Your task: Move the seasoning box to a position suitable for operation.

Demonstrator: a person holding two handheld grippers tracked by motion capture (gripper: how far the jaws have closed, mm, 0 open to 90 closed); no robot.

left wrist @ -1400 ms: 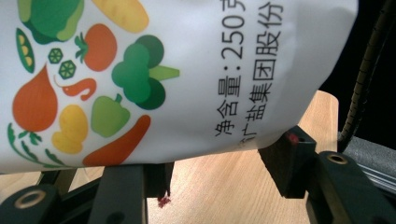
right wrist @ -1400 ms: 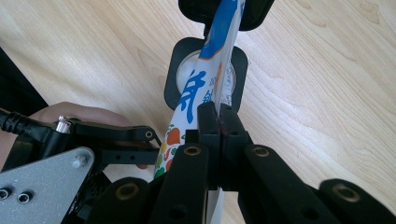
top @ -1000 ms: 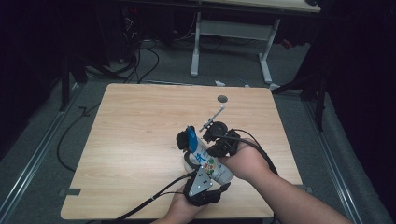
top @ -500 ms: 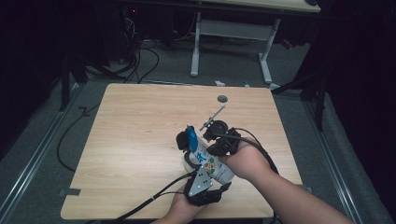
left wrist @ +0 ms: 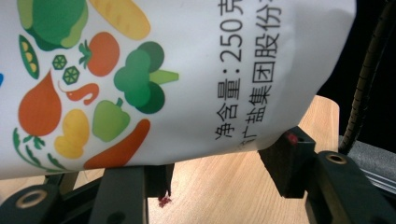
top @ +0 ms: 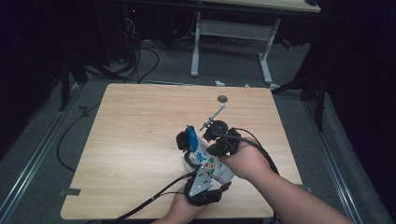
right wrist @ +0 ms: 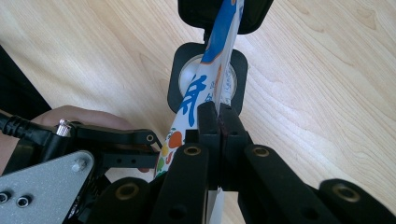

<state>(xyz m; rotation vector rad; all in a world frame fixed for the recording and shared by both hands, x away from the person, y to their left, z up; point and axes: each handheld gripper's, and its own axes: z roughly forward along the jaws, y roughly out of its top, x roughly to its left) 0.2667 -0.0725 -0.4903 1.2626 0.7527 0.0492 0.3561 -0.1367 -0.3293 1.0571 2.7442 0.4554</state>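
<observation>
Nothing has shifted in the last second: your left tongs (top: 204, 164) still pinch the pouch (top: 205, 158) near the bench's (top: 140, 140) front edge. Your right tongs (right wrist: 218, 116) stay pressed together on its upper edge, so tearing hasn't begun.

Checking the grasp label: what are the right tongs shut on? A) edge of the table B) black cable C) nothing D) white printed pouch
D: in the right gripper view the right tongs pinch the edge of the white printed pouch, its blue characters showing just above the closed jaws.
</observation>
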